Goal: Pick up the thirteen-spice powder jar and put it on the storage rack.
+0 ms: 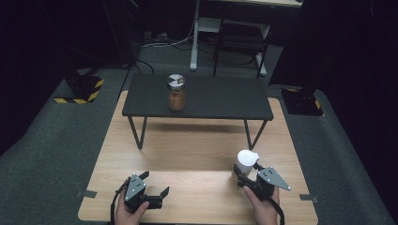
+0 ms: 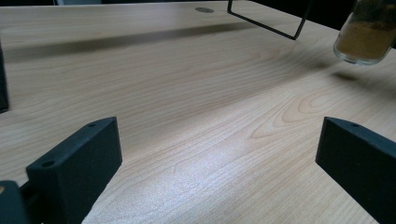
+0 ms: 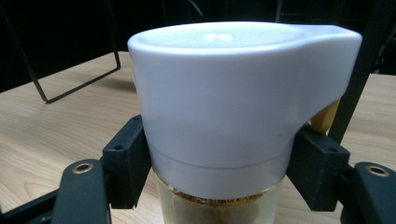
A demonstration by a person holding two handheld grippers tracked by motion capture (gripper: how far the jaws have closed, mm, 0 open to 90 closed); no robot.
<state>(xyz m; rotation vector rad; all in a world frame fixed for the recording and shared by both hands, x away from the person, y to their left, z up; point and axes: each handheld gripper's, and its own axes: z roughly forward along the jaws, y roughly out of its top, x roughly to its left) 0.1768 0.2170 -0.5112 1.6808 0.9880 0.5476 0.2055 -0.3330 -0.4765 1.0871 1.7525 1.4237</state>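
On the left, the left tool [image 1: 151, 190] rests low on the wooden worktop [image 1: 187, 154] with its jaws spread wide and nothing between them; in the left gripper view the bare wood runs out ahead of it. Further on and to the middle, a black raised shelf [image 1: 220, 96] stands on wire legs across the far half of the worktop, and a metal-capped spice jar [image 1: 176, 93] sits upright on its left part. On the right, the right tool [image 1: 248, 176] is closed on a white-capped jar [image 1: 245, 165] of brownish powder, jaws [image 3: 312, 163] pinching just under the cap. This jar stands upright, its long axis vertical, and in the left gripper view its base looks lifted just clear of the wood. The shelf lies straight ahead of and above this tool, so I judge the carry runs forward and up, clearing the shelf's near edge.
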